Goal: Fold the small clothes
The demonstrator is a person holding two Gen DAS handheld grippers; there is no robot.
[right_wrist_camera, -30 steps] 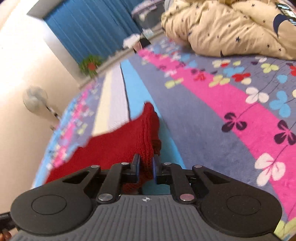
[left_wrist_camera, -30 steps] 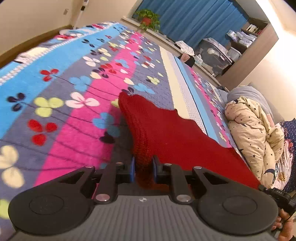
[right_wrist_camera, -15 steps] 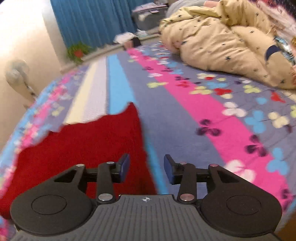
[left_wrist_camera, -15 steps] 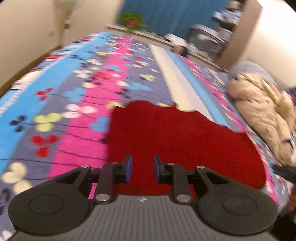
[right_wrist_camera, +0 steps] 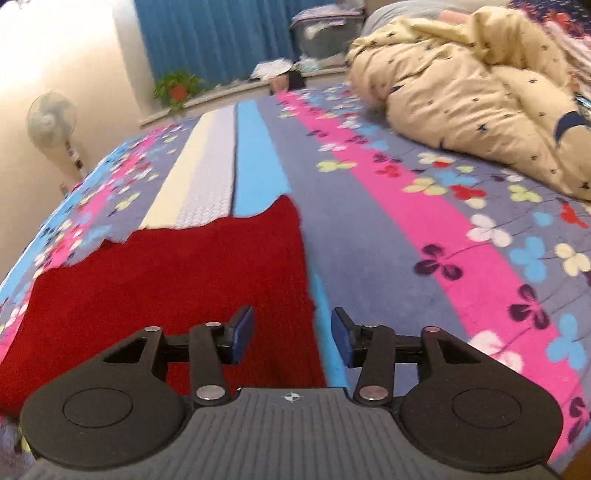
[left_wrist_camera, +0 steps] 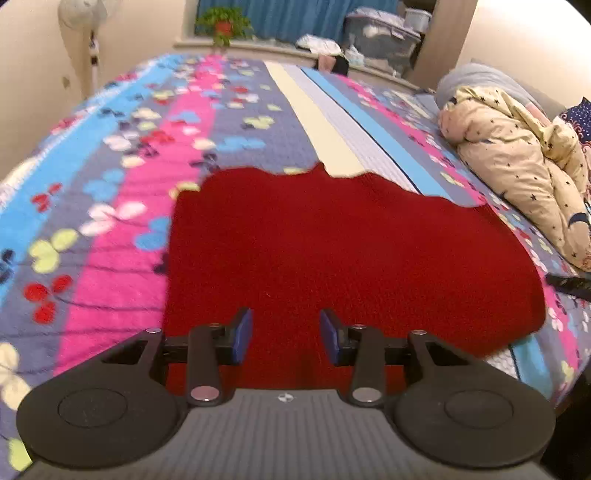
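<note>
A red knitted garment lies spread flat on the striped floral bedspread. My left gripper is open and empty, just above the garment's near edge toward its left side. In the right wrist view the garment fills the lower left, with its right edge running toward me. My right gripper is open and empty over that right edge, left finger above the red knit, right finger above the bedspread.
A cream star-print duvet is bunched at the bed's right side, also in the right wrist view. A fan, a potted plant and blue curtains stand beyond the bed. A dark object lies at the far right.
Both grippers were shut on the red garment's near edge and held it up. They opened and let go. The garment now lies flat, and both grippers have pulled back and opened wider.
</note>
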